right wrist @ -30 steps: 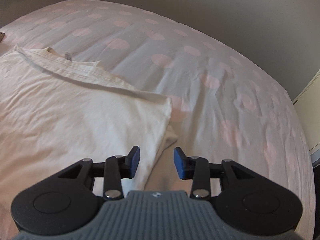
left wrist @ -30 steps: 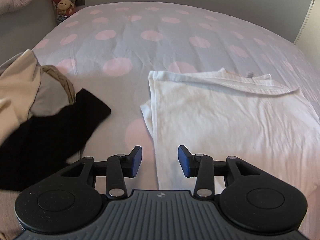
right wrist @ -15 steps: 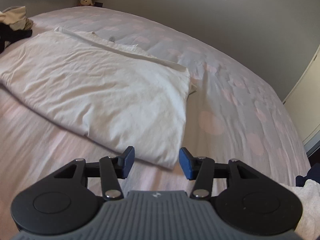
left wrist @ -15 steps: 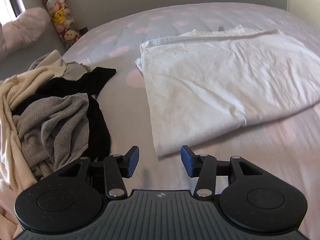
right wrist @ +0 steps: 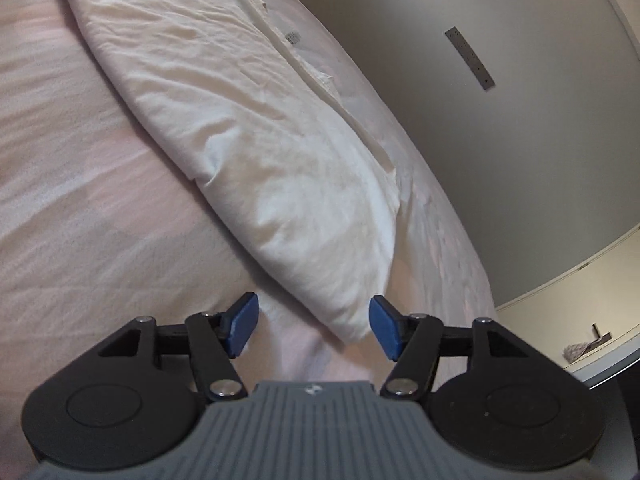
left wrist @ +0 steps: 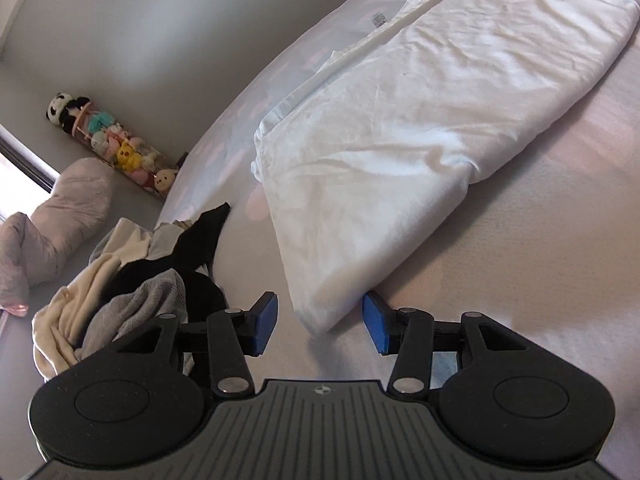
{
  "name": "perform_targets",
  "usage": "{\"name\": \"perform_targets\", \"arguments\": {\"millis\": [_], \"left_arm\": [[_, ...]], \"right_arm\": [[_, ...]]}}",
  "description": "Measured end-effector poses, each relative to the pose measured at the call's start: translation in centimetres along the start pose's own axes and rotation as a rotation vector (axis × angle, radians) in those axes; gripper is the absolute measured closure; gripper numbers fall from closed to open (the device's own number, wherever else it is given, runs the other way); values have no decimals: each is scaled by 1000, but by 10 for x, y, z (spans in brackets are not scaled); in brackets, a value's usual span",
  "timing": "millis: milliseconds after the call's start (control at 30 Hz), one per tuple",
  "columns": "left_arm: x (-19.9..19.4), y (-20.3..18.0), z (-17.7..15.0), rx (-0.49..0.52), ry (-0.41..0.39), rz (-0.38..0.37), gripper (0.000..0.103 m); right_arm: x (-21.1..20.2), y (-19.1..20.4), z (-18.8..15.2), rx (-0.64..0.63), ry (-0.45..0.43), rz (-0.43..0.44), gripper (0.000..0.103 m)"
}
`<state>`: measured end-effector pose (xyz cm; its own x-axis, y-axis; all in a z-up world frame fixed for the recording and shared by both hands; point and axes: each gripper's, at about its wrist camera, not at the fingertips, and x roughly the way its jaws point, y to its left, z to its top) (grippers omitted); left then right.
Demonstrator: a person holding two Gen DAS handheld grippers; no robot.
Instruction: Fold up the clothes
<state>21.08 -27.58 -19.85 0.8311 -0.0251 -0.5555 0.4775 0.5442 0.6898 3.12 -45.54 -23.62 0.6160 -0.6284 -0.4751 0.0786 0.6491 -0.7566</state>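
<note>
A white garment (left wrist: 400,128), folded into a long band, lies on the pink-dotted bed sheet (left wrist: 520,280). One near corner of it reaches between the blue pads of my left gripper (left wrist: 319,322), which is open and clear of the cloth. In the right wrist view the garment's (right wrist: 260,132) other near corner pokes between the pads of my right gripper (right wrist: 314,330). Its jaws are opening and the pads do not press on the fabric. Both views are rolled, so the bed looks tilted.
A heap of loose clothes (left wrist: 132,288), cream, grey and black, lies left of the left gripper. Beyond it are a pink pillow (left wrist: 60,220) and a tube of plush toys (left wrist: 116,148) by the grey wall. A cream cabinet (right wrist: 580,312) stands past the bed's right edge.
Both grippers came back from the garment's far edge to its near corners, sank toward the bed and rolled. The right jaws widened clearly, the left ones slightly. The clothes heap came into the left view.
</note>
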Motion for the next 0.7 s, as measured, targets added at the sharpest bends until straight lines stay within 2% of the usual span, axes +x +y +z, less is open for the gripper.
{"name": "perform_targets", "arguments": {"millis": [167, 300, 367, 400, 467, 500, 567, 700], "left_arm": [[12, -17, 4, 104, -51, 88, 60], [18, -21, 5, 119, -80, 103, 68], [20, -18, 5, 112, -83, 100, 71], [21, -17, 5, 108, -83, 101, 72], [22, -13, 6, 86, -69, 82, 86], [22, -13, 6, 81, -66, 76, 88], [21, -11, 6, 72, -61, 62, 95], [18, -4, 6, 55, -56, 33, 98]], "right_arm": [[11, -2, 1, 15, -30, -41, 32], [17, 4, -1, -5, -68, -105, 33], [19, 3, -1, -3, -74, -127, 37], [20, 3, -1, -6, -69, -139, 41], [23, 2, -1, -15, -48, -149, 74], [24, 0, -1, -1, -36, -128, 80], [25, -4, -1, 30, -20, -90, 83], [24, -15, 0, 68, 9, -49, 85]]}}
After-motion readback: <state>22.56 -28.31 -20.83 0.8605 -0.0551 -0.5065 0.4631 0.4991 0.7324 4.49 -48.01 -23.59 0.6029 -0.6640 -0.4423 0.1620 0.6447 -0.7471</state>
